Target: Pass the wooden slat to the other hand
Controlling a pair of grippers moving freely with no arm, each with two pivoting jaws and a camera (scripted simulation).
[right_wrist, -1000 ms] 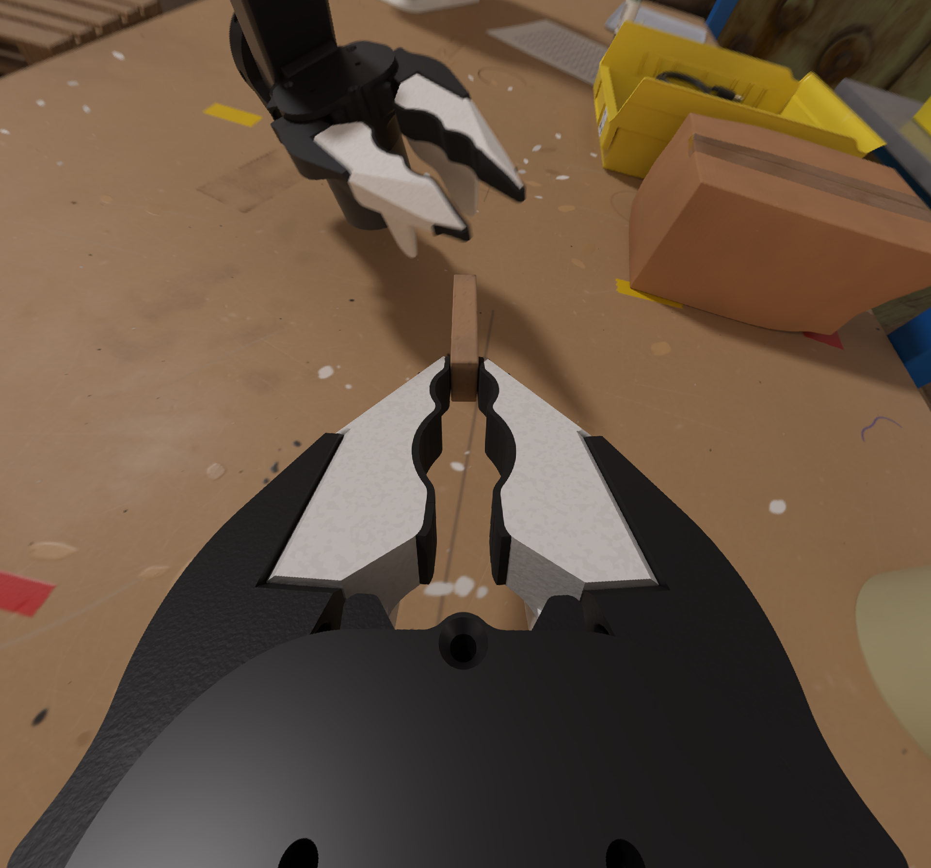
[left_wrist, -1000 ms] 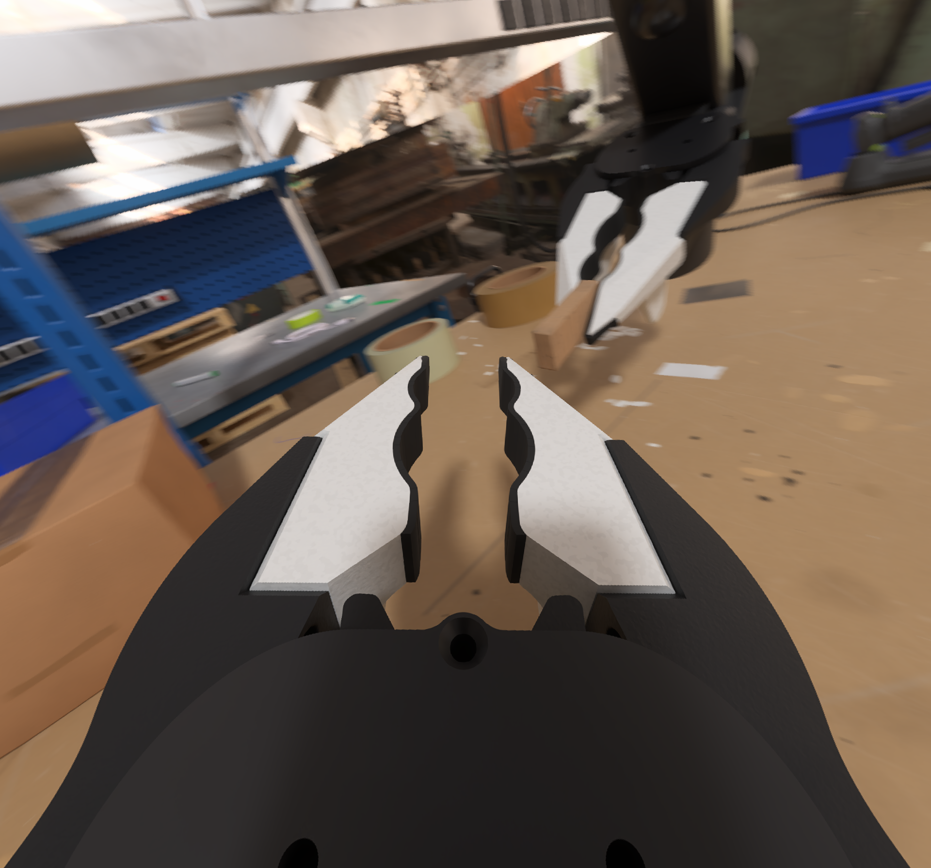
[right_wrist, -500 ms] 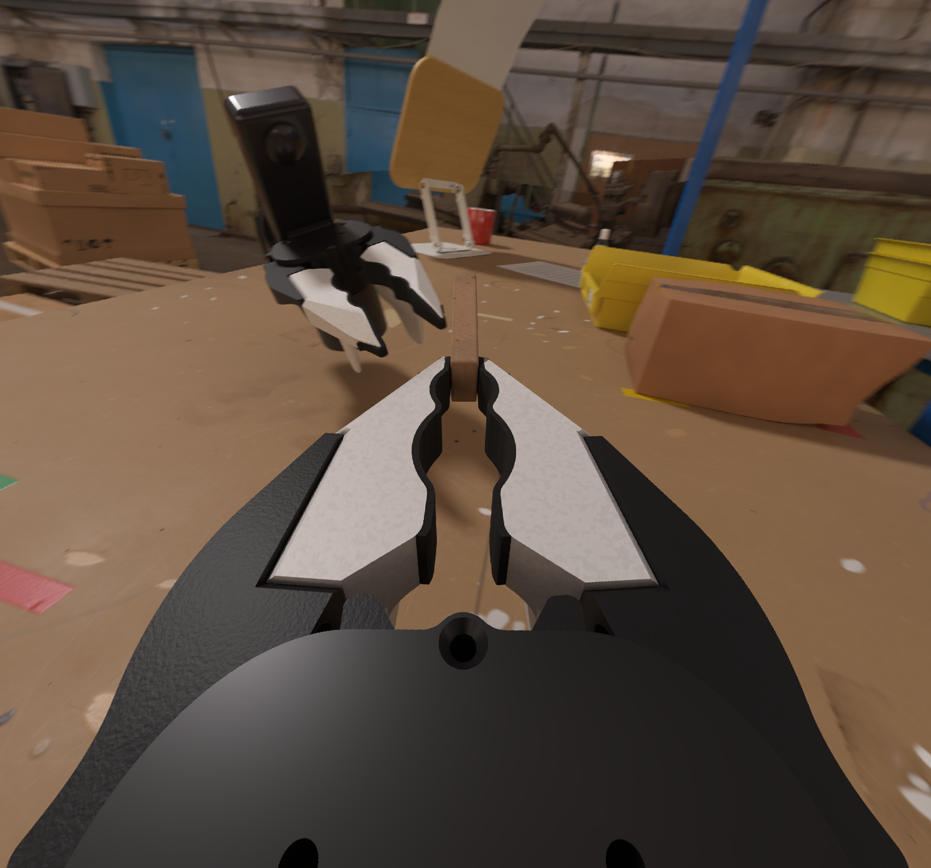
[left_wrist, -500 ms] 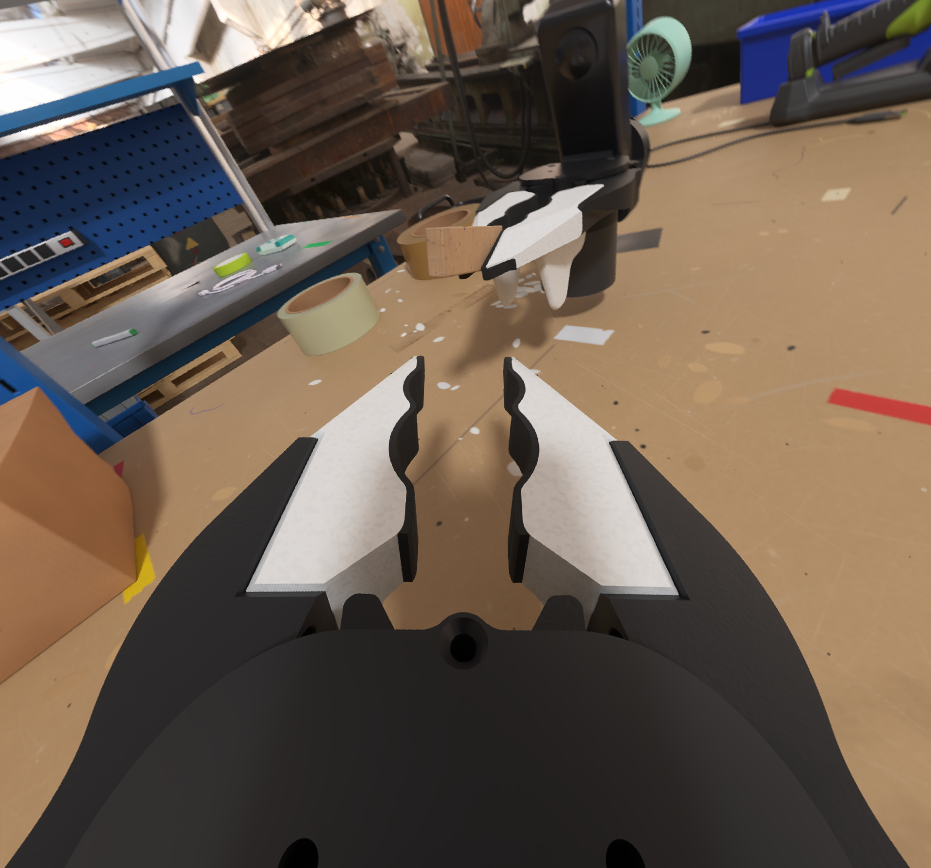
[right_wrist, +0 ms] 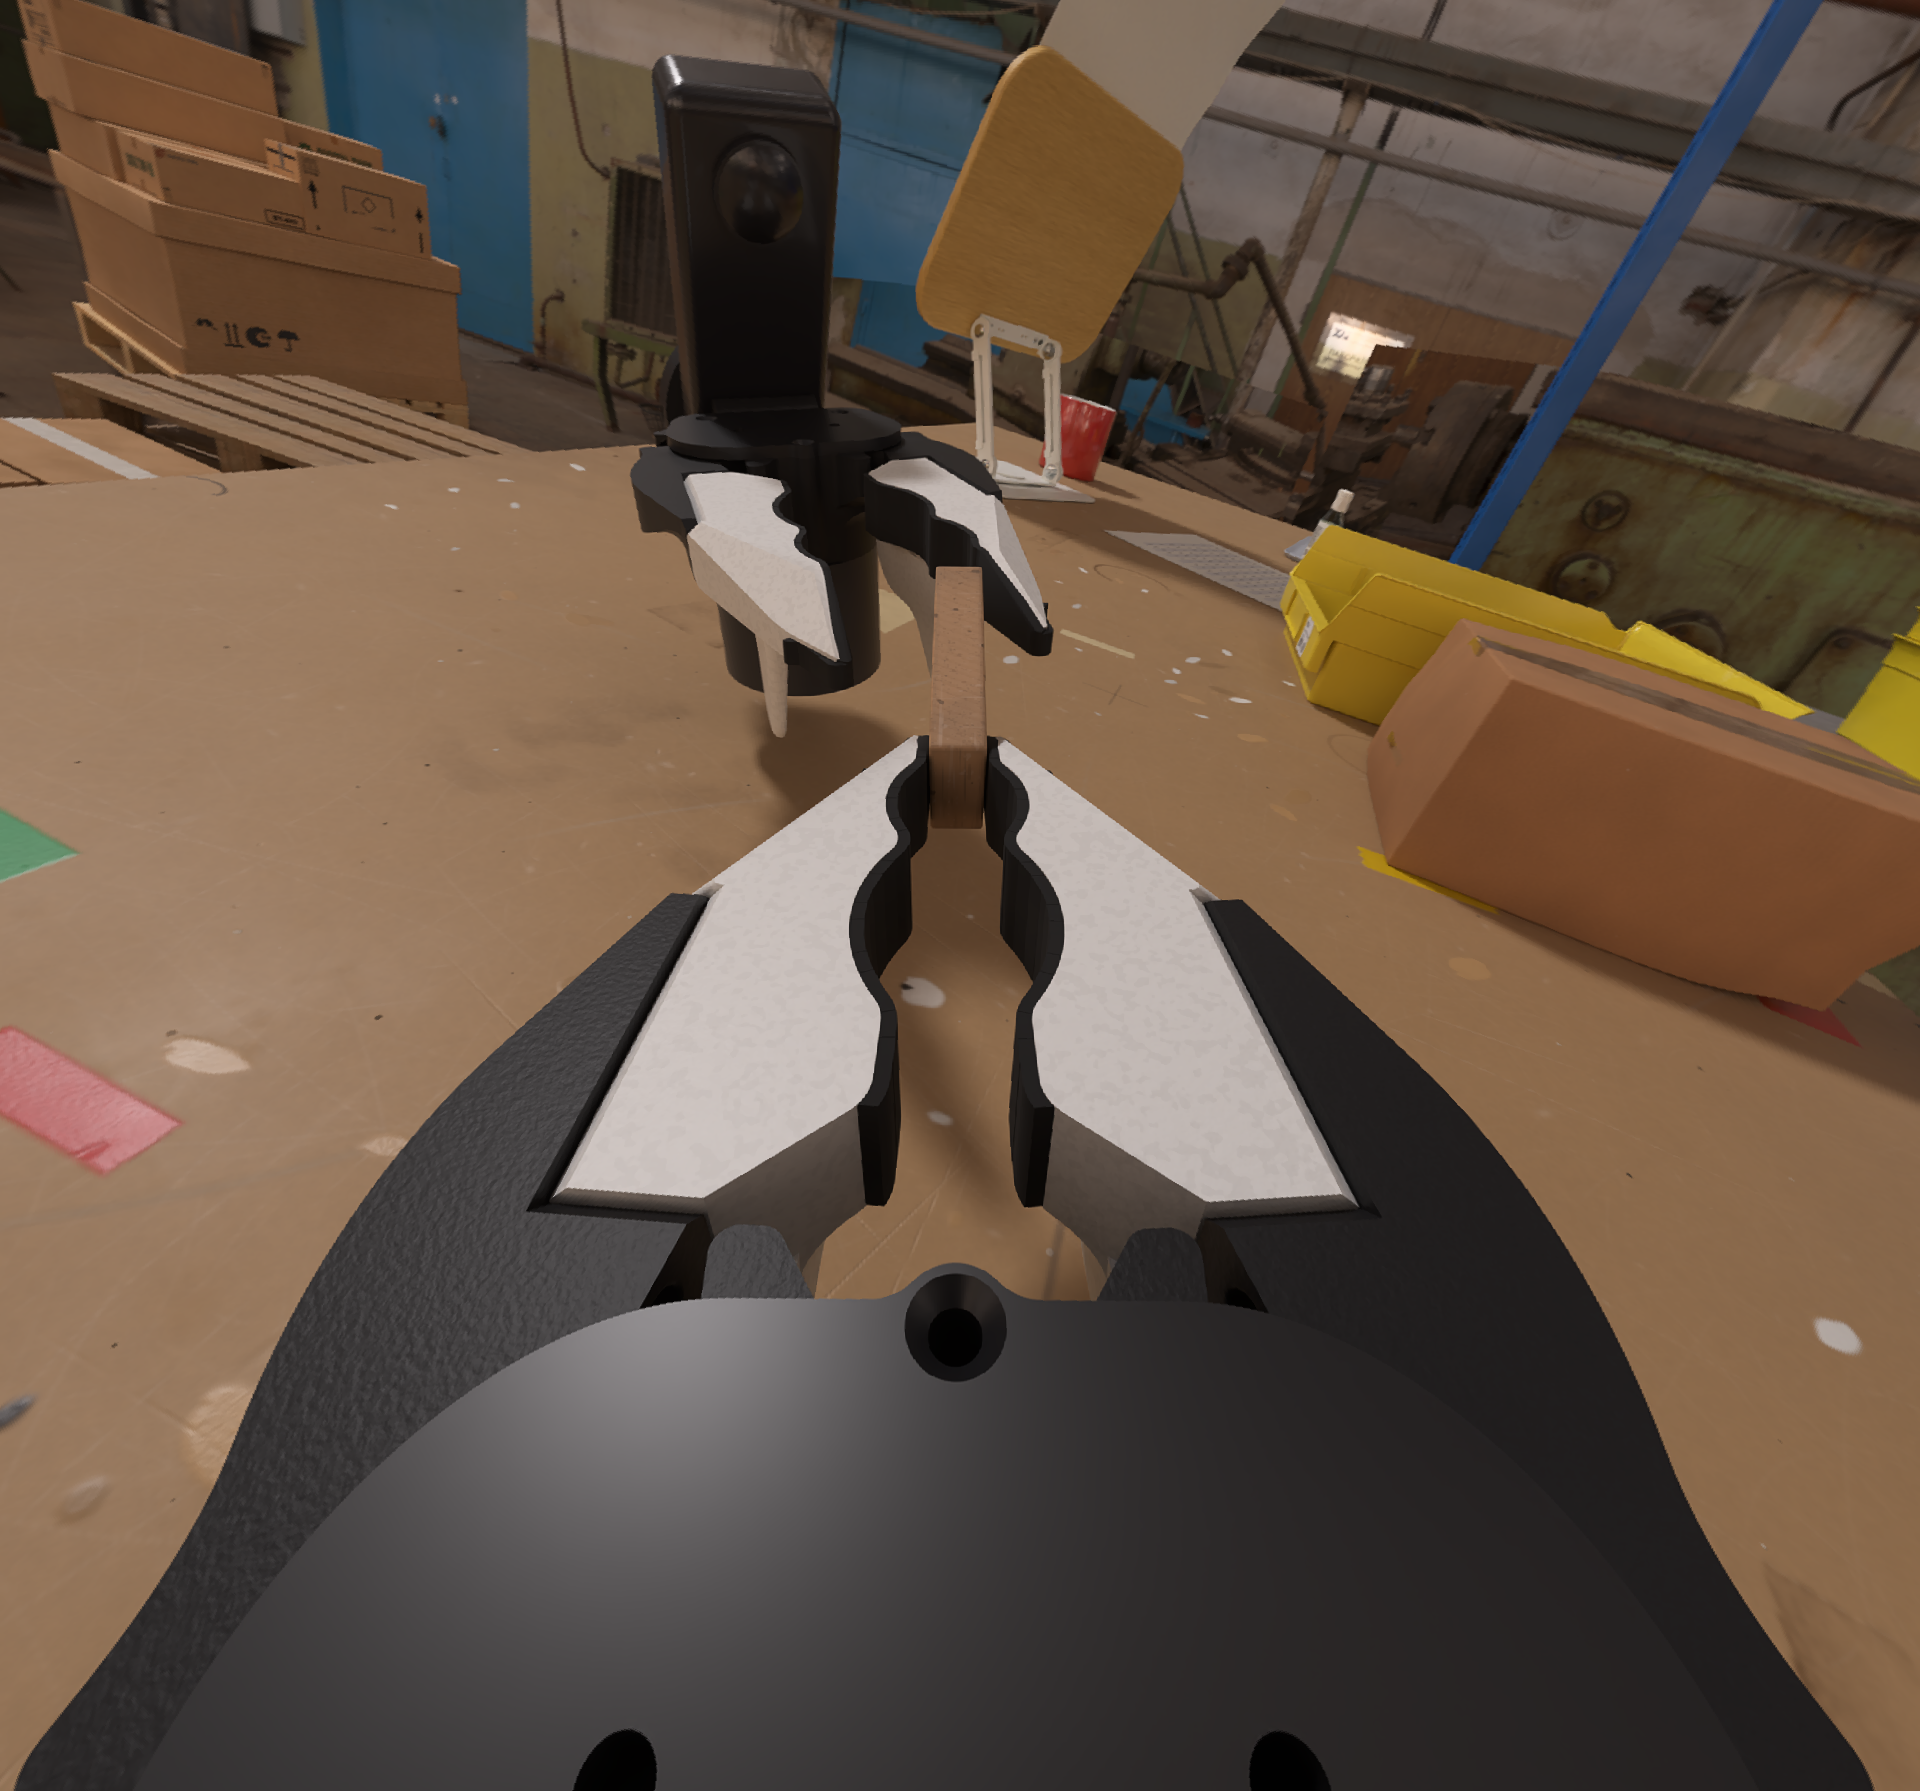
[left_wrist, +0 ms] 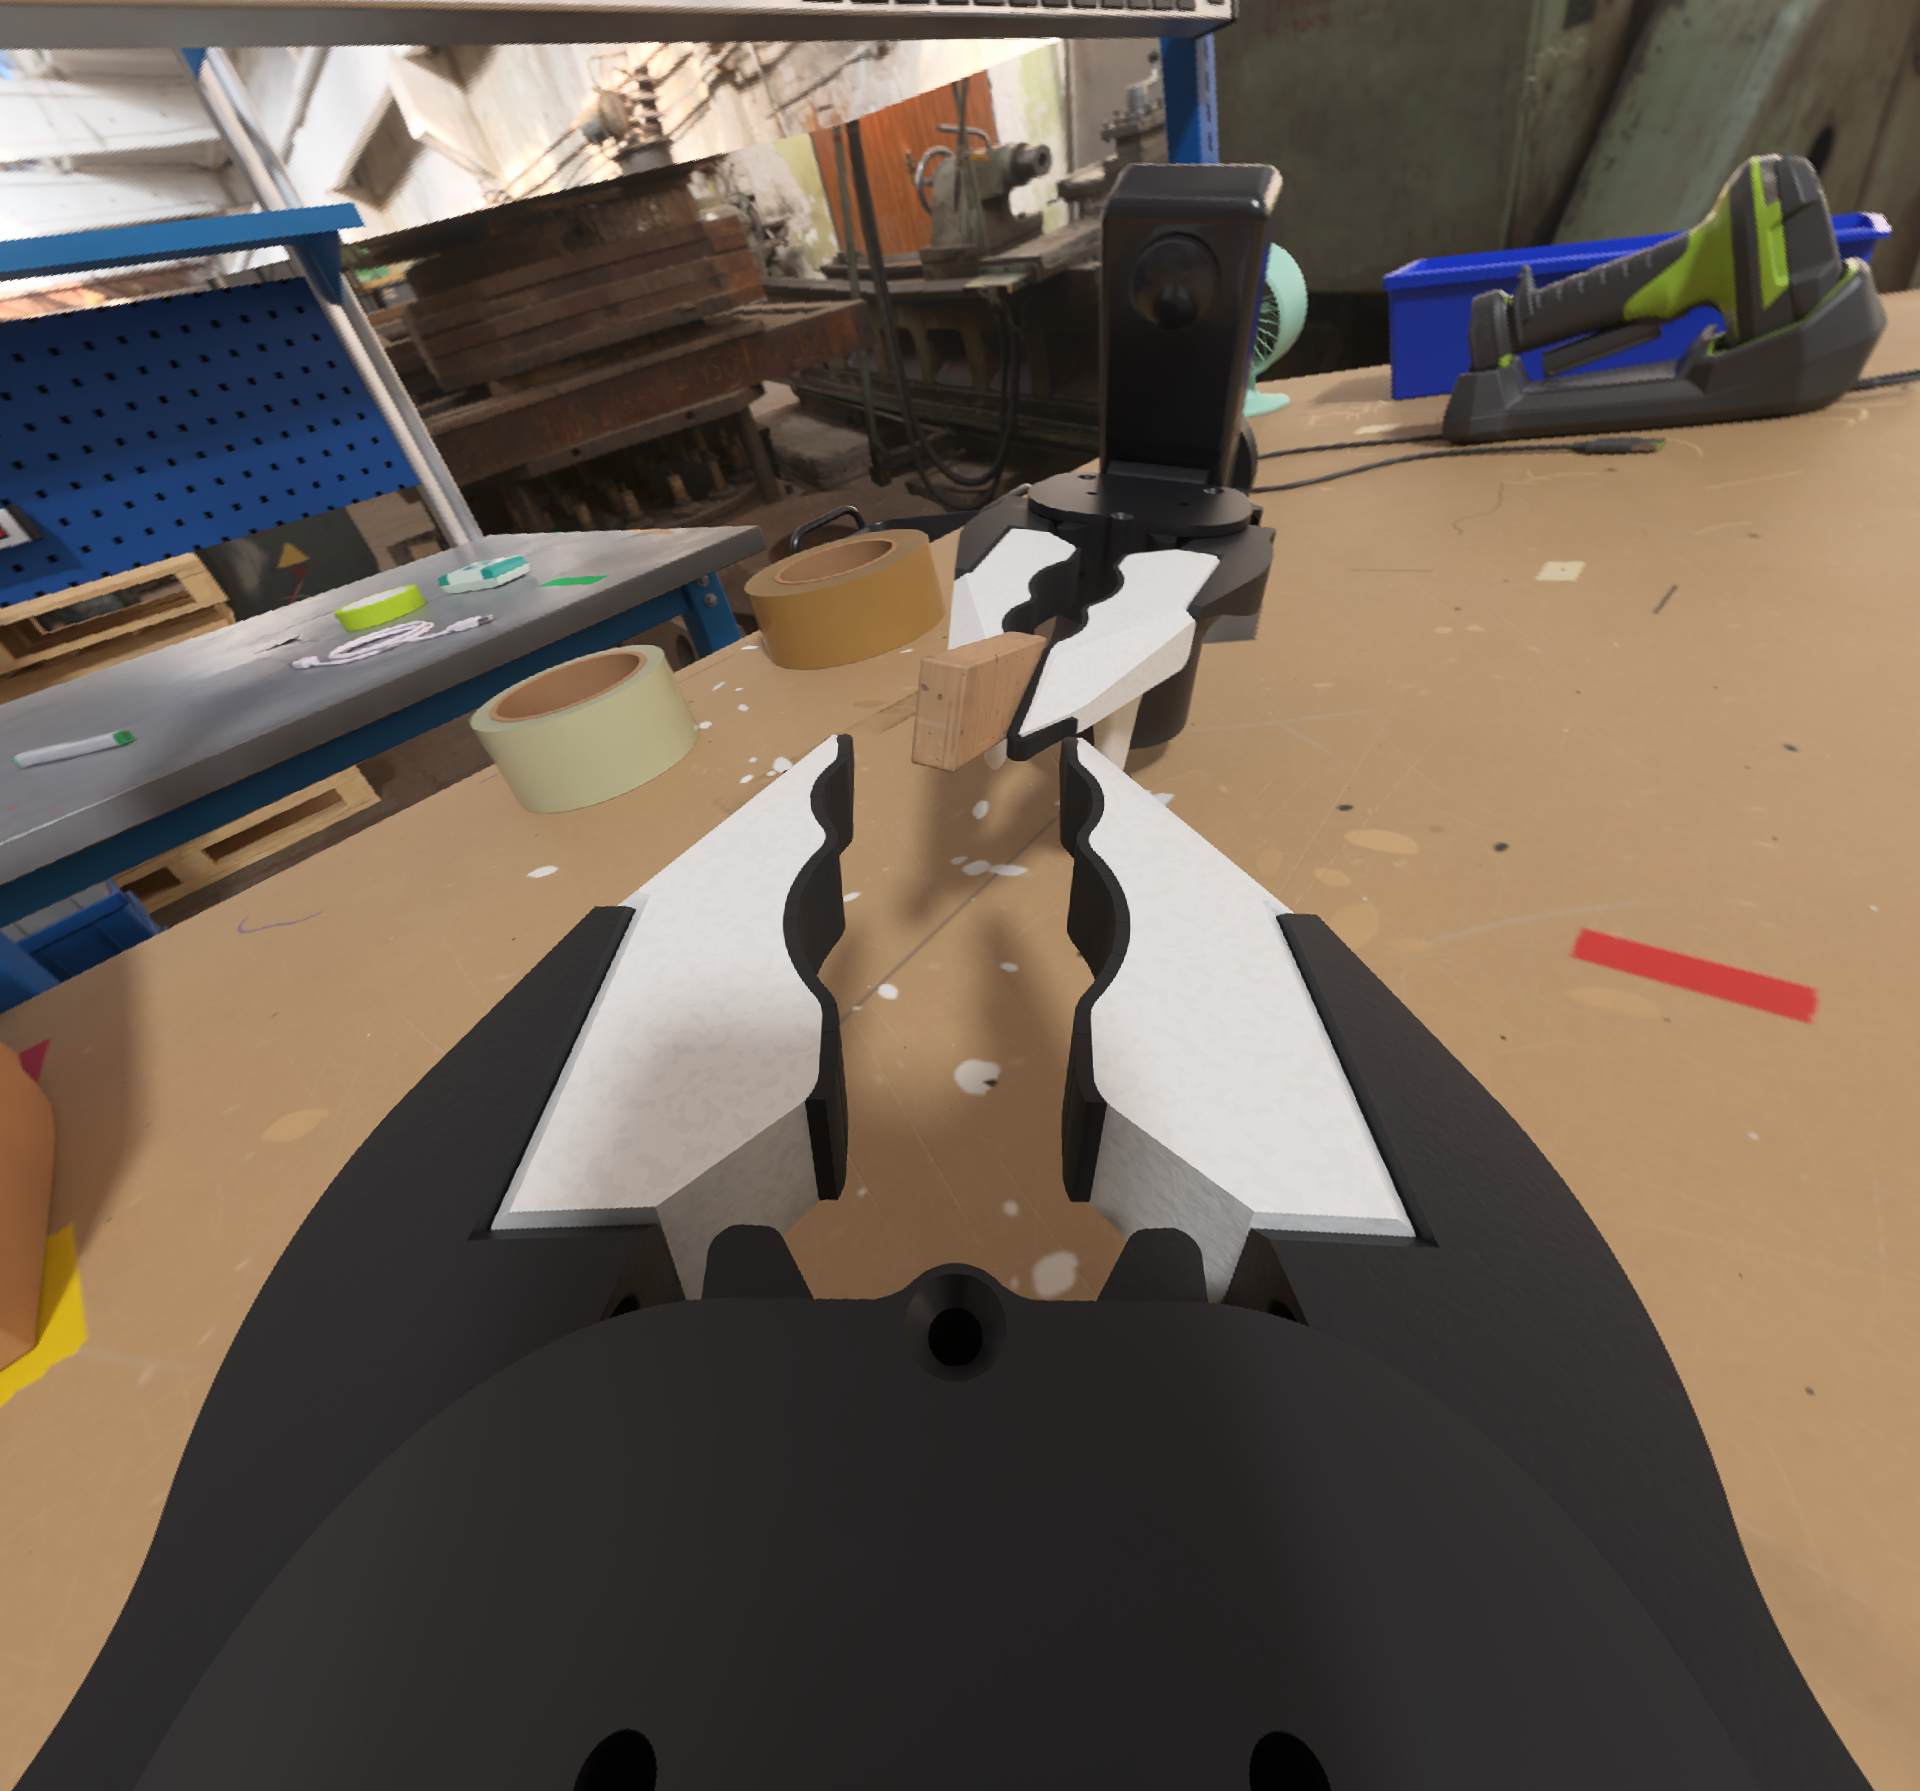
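Left wrist view, from left to right: a grey bench (left_wrist: 343,671) with small items stands beyond the table edge. Two tape rolls, a pale one (left_wrist: 584,728) and a tan one (left_wrist: 844,595), lie on the brown table (left_wrist: 1558,1170). Right of them hangs the right gripper (left_wrist: 1023,702), facing the camera with its fingers clenched on the slat (left_wrist: 971,711). The slat's long axis runs from that gripper toward the camera, and its cut end points forward and slightly left. That end floats above the table, just beyond the fingertips of the left gripper (left_wrist: 954,754), in line with the gap between them and not touching either one. The left gripper's fingers stand apart with nothing between them. Farther right, a red tape strip (left_wrist: 1694,974) is stuck to the table, and a grey and green scanner (left_wrist: 1683,328) rests in its cradle at the far edge.

Right wrist view, from left to right: cardboard boxes (right_wrist: 239,245) are stacked at the back. The left gripper (right_wrist: 914,640) hangs over the table (right_wrist: 364,806), spread wide. The slat (right_wrist: 957,671) is pinched by its near end at the right gripper's (right_wrist: 956,754) tips and reaches straight away from the camera, narrow edge up. Its far end lies between the left gripper's fingers; whether it touches them I cannot tell. To the right sit a yellow bin (right_wrist: 1455,629) and a brown box (right_wrist: 1652,806).
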